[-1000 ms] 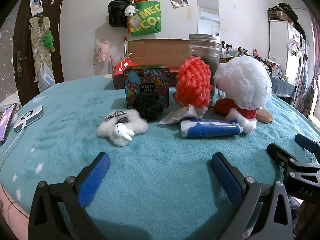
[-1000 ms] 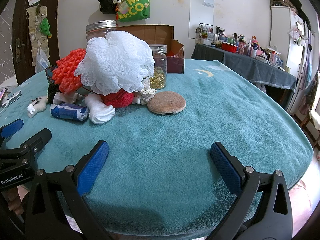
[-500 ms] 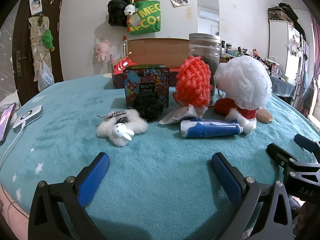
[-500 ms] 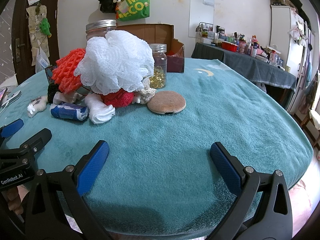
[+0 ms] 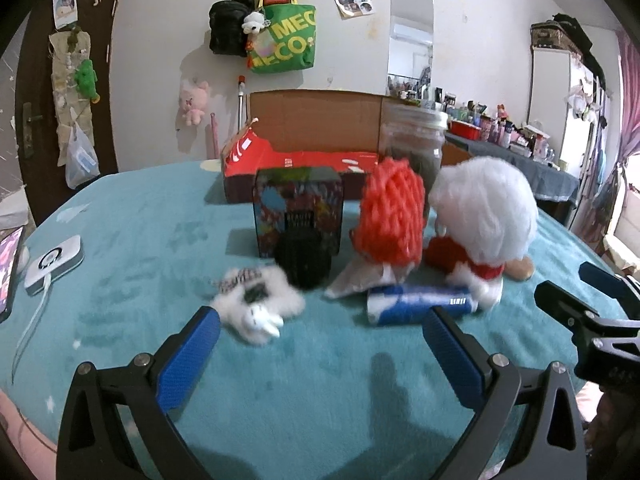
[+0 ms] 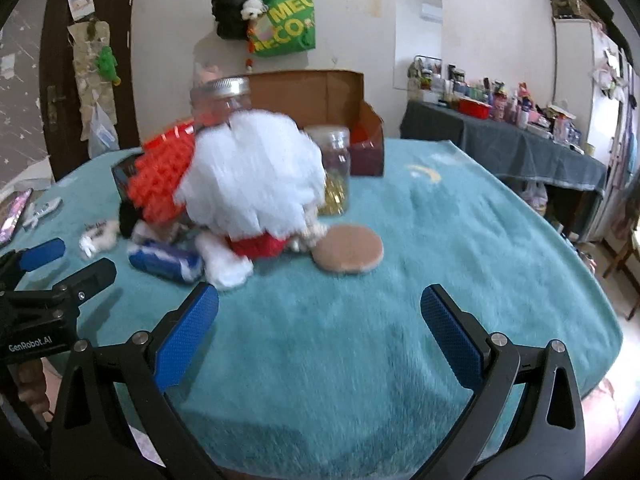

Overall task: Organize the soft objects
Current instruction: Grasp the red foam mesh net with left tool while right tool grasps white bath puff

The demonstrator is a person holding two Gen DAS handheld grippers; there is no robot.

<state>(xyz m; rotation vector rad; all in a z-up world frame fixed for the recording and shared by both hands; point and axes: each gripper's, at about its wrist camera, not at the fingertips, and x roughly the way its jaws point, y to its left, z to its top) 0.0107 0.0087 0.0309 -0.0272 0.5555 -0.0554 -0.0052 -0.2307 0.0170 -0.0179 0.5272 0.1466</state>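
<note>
A pile of soft things sits mid-table: a white mesh pouf [image 5: 486,208] [image 6: 250,176], an orange mesh pouf [image 5: 394,216] [image 6: 162,182], a red knitted piece [image 5: 448,254], a white fluffy bunny clip [image 5: 258,308], a black scrunchie [image 5: 306,262], a blue-white roll [image 5: 412,304] [image 6: 166,264] and a tan round puff [image 6: 347,249]. My left gripper [image 5: 320,336] is open, hovering just short of the bunny clip and roll. My right gripper [image 6: 320,320] is open above the teal cloth, near the tan puff.
An open red cardboard box [image 5: 304,148] stands behind the pile, with a patterned tin [image 5: 298,216] and glass jars [image 6: 336,168] beside it. A phone and white charger [image 5: 54,264] lie at the far left. Teal cloth [image 6: 460,240] spreads bare to the right.
Both grippers have lifted and moved forward toward the pile; the views are blurred with motion. The objects have not shifted and both jaws stay open.
</note>
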